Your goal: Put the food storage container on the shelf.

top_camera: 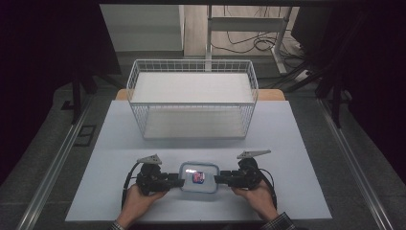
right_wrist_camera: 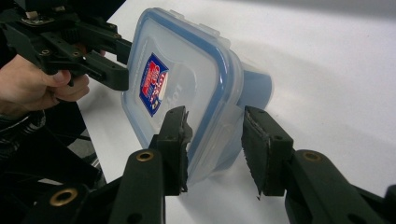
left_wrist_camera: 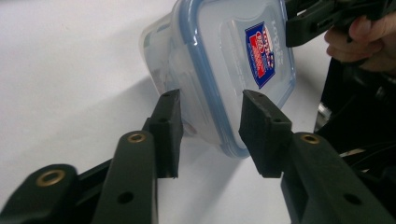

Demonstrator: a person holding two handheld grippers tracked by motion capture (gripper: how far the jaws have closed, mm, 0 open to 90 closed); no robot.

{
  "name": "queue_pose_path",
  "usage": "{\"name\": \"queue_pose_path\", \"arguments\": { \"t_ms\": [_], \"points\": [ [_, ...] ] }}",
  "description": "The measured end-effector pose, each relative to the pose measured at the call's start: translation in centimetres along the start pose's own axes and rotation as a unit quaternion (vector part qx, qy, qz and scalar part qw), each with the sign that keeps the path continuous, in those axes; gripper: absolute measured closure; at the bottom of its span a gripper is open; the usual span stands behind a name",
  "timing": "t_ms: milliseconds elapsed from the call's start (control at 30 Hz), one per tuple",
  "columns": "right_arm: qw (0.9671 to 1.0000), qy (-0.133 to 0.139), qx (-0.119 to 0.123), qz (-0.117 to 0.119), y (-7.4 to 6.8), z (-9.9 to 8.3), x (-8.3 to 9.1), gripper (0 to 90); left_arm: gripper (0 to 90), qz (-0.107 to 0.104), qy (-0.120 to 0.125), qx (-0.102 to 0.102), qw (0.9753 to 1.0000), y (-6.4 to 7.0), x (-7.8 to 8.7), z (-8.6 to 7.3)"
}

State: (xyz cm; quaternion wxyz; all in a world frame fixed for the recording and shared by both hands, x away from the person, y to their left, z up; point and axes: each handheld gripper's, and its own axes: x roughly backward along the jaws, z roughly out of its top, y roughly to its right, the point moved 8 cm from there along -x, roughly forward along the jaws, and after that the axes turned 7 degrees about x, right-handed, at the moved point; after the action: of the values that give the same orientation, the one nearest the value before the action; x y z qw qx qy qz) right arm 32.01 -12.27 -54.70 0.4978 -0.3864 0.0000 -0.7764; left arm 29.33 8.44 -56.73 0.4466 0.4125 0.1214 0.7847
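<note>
I hold a claw in each hand, and both are set at opposite ends of a small lidded plastic food container (top_camera: 199, 177) that sits on the white worktop (top_camera: 119, 143) near my edge, between my two hands. My left claw (top_camera: 178, 182) comes at its left end and my right claw (top_camera: 218, 179) at its right end. In the left gripper view, the left claw (left_wrist_camera: 210, 122) has its jaws spread apart, one on each side of the container's (left_wrist_camera: 219, 60) rim, and I see a gap between the pads and the plastic, so it is released and grips nothing. In the right gripper view, the right claw (right_wrist_camera: 214, 135) likewise straddles the container's (right_wrist_camera: 187, 93) edge with its jaws apart; the near pad sits very close to the lid, but I judge it unclenched too. I take this as the step of getting a two-sided hold on the box. The next move, as I judge it, calls for closing both claws evenly on the rim so the box neither tips nor slides, perhaps to carry it toward the white wire basket (top_camera: 191, 98) that stands well behind it on the worktop. The container is translucent and squarish with rounded corners, its clear lid edged by a blue seal, with side latches and a blue and red label on top. What is inside, I cannot tell.
</note>
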Motion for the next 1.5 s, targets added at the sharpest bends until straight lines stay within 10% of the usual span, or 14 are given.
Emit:
{"name": "queue_pose_path", "arguments": {
  "t_ms": [200, 467, 867, 1500],
  "points": [
    [0.9999, 0.002, 0.010, -0.010, 0.1, 0.1, -0.1, 61.2, 49.1, -0.014, 0.000, 0.004, 0.9999, -0.5, -0.3, 0.3],
    [0.9999, -0.016, 0.000, -0.006, -0.4, -0.3, -0.5, 53.7, 68.0, -0.029, 0.012, 0.027, 0.9992, -0.5, 0.5, 0.2],
    [0.9999, 0.004, -0.014, 0.008, -0.4, -0.1, -0.3, 57.2, 68.5, -0.015, 0.004, 0.039, 0.9991, -0.5, 0.5, 0.3],
    [0.9992, 0.033, -0.006, 0.021, -0.4, 4.4, 0.7, 58.6, 69.6, -0.003, 0.049, 0.050, 0.9976, -0.1, 2.7, 3.7]
  ]
}}
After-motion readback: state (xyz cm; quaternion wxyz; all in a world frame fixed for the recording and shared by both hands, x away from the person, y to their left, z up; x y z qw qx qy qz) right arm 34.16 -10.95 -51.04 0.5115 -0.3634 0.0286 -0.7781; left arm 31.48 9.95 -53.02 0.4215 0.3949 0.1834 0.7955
